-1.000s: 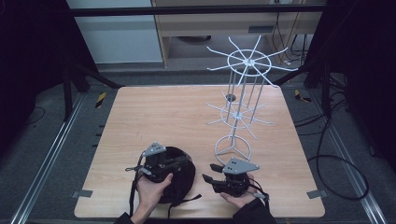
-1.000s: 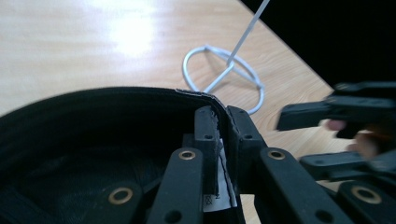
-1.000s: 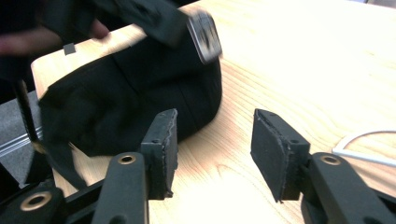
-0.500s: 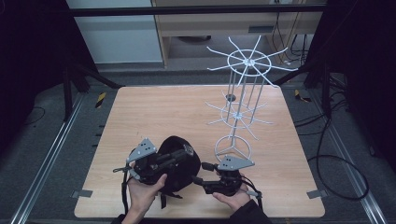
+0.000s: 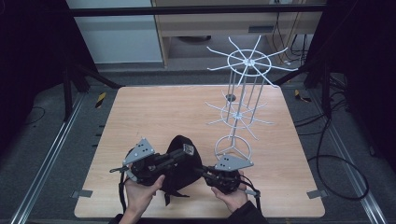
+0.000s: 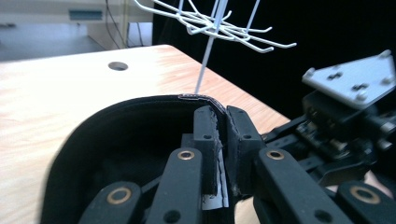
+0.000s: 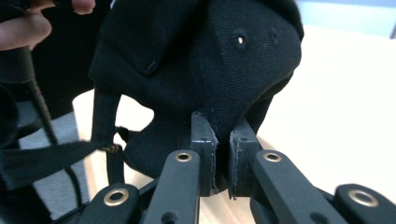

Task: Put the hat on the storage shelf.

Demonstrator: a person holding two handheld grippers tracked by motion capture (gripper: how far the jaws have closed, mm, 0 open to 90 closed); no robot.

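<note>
Risen black cap [image 5: 180, 161] hides both claws' tips.

The cap [image 6: 140, 154] runs off the left gripper view at 6 and 7 o'clock. Its strap [image 7: 42, 156] leaves the right gripper view at 9 o'clock, blurred.

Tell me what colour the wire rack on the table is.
White. The wire rack shows best in the high view, standing on the wooden table.
</note>
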